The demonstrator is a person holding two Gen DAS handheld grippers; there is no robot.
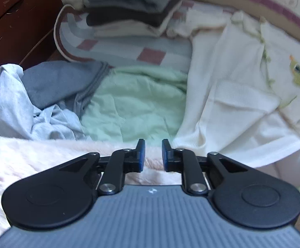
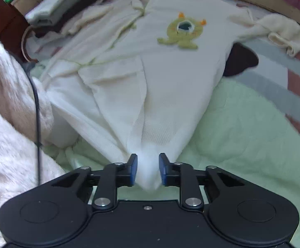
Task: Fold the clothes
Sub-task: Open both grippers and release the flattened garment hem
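Observation:
A cream knitted garment (image 2: 170,72) with a green monster patch (image 2: 181,33) lies spread on a pale green blanket (image 2: 243,134). Its near end is bunched into a point that sits between the blue pads of my right gripper (image 2: 148,159). The jaws stand a little apart and loose around the cloth. In the left wrist view the same garment (image 1: 232,95) lies to the right. My left gripper (image 1: 153,144) hangs open over fluffy pink fabric (image 1: 25,161), with nothing between its fingers.
A stack of folded clothes (image 1: 133,6) sits at the back on checked bedding (image 1: 118,47). A blue-grey garment (image 1: 56,80) and a crumpled pale one (image 1: 11,103) lie at the left. Dark wooden furniture (image 1: 15,20) stands behind. A black cable (image 2: 37,107) crosses the pink fabric; a dark brown item (image 2: 240,60) peeks out.

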